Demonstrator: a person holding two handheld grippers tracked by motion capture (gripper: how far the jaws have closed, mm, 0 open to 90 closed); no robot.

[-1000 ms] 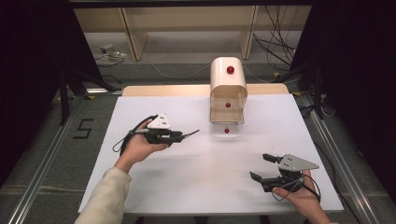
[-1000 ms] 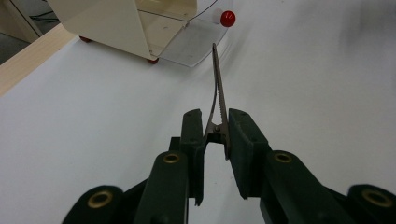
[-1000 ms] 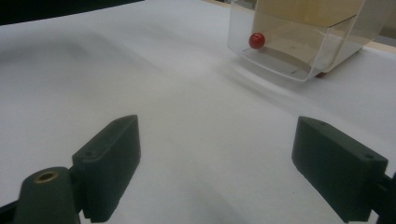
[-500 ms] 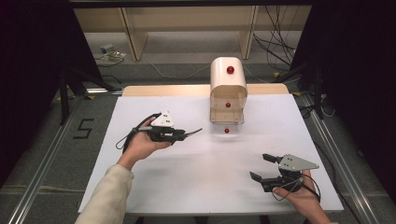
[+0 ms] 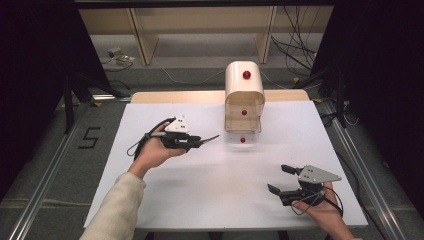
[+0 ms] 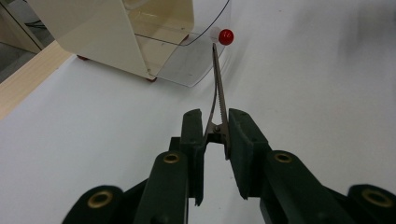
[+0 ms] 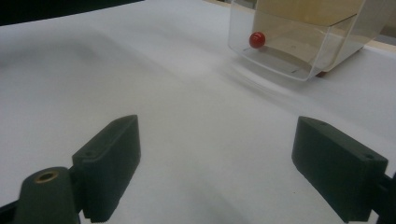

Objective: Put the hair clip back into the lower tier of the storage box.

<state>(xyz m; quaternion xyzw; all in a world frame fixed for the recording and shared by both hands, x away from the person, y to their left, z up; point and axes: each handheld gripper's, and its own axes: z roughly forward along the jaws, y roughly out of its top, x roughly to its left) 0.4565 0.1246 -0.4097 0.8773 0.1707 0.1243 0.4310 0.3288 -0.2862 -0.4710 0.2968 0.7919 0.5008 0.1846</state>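
Observation:
A cream box (image 5: 244, 95) with a rounded top and red knobs stands at the back middle of the white table (image 5: 210, 200). Its clear front flap (image 6: 196, 60) carries a red knob (image 5: 243, 140) (image 6: 226, 36) (image 7: 257, 39). My left gripper (image 5: 197, 142) (image 6: 215, 122) is shut on a thin serrated metal clip (image 6: 217, 88). The clip's tip points at that red knob and ends just short of it. At the table's front right my right gripper (image 5: 278, 178) (image 7: 217, 154) is open, with nothing between its jaws, and faces the box from a distance.
A wooden strip (image 5: 175, 96) runs along the table's back edge. Beyond it stand wooden shelf legs (image 5: 142, 40), with cables (image 5: 300, 45) on the floor. Metal rails (image 5: 45, 195) flank the table, and a "5" mark (image 5: 90, 137) lies on the floor at left.
My left gripper, with the clip in it, has edged slightly to the right, toward the box's clear flap. The right gripper has stayed where it was.

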